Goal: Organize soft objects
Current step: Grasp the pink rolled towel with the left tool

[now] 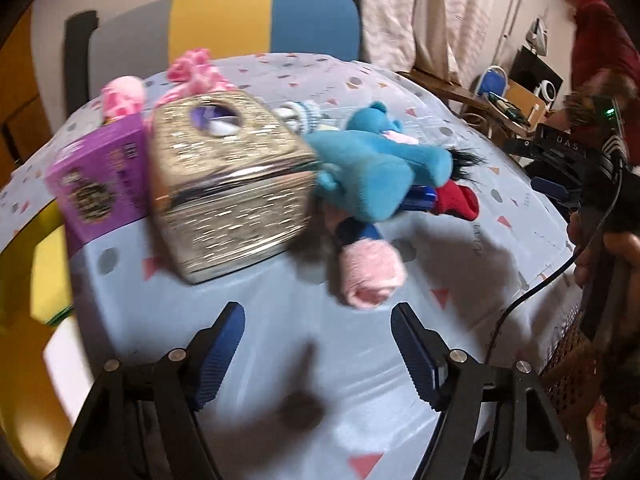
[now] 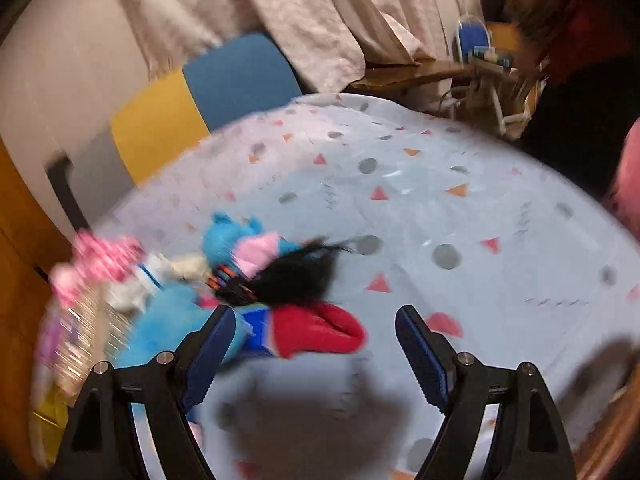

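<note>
A pile of soft toys lies on the pale patterned tablecloth [image 1: 280, 340]. It holds a blue plush [image 1: 372, 164], a red sock [image 1: 458, 200], a tuft of black hair [image 1: 466, 158] and a rolled pink cloth [image 1: 370, 276]. My left gripper [image 1: 318, 312] stands open just in front of the pink roll, with nothing between its fingers. In the right wrist view, my right gripper [image 2: 316, 316] is open over the red sock [image 2: 320, 330]. The sock lies between the jaws near the left finger, and the pads do not press on it. The blue plush [image 2: 228, 236] sits behind it.
A glittery gold box [image 1: 228, 184] with a round hole on top and a purple box [image 1: 100, 188] stand left of the pile, with pink checked soft items [image 1: 192, 72] behind them. A yellow and blue chair back [image 1: 264, 20] is beyond the table. A person in red [image 1: 600, 40] is at the far right.
</note>
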`<state>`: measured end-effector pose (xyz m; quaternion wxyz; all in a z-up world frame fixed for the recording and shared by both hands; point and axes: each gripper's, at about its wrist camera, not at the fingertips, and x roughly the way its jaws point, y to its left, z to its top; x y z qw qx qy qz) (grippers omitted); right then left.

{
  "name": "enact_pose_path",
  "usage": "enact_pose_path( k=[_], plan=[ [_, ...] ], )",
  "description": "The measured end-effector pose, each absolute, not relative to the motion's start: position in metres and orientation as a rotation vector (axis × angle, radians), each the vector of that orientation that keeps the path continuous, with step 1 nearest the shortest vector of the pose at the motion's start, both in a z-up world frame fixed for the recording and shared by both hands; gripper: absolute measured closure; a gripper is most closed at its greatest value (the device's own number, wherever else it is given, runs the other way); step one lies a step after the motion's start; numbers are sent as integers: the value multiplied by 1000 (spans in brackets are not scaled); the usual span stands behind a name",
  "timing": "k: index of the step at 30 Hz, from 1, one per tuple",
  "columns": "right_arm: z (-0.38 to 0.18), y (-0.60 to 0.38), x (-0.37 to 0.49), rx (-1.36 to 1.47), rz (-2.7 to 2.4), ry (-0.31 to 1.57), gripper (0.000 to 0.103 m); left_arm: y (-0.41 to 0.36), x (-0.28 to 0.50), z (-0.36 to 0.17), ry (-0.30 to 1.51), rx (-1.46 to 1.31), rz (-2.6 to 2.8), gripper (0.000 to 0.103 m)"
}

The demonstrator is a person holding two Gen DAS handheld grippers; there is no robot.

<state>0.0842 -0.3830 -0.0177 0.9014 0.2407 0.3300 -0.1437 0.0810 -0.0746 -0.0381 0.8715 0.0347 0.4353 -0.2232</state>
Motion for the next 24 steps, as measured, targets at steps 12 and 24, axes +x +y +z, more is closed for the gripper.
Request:
enact_pose_path(
  k=[12,24],
  plan=[
    [-28,-383,92,556,-208,738,19,-131,115,-67,954,118,-492,28],
    [-35,-389,95,585,-224,769,19,-137,119,-86,971,94,-527,68]
  ],
)
